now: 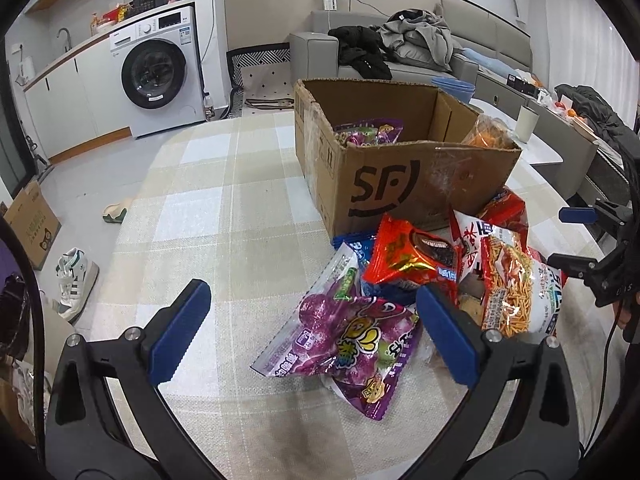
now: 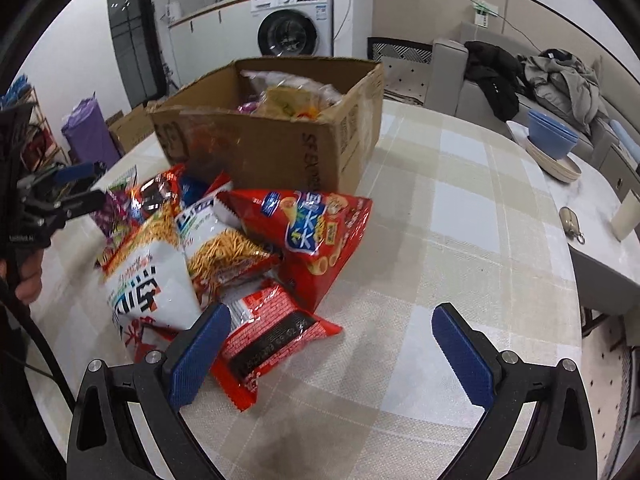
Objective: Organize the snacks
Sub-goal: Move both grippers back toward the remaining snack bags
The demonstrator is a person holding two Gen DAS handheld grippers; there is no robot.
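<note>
1. Both jaws gape wide and hold nothing: the left gripper [image 1: 312,332] frames a purple grape-candy bag [image 1: 348,340], the right gripper [image 2: 330,354] hangs over a red wafer packet [image 2: 272,336].
2. Snack bags lie heaped just in front of the cardboard box [image 1: 400,184] on the plaid tablecloth [image 1: 224,216].
3. More snacks sit inside the box.
4. Beyond the box stands a washing machine [image 1: 158,68].

Even indoor light, strong fisheye bending in both views

The tabletop [image 1: 240,184] is evenly lit, with soft shadows beside the cardboard box [image 1: 400,184]. Glare glints off foil snack bags [image 2: 224,236] near the box. Walls behind it curve; black vignette rings each frame. Focus stays fairly sharp.
</note>
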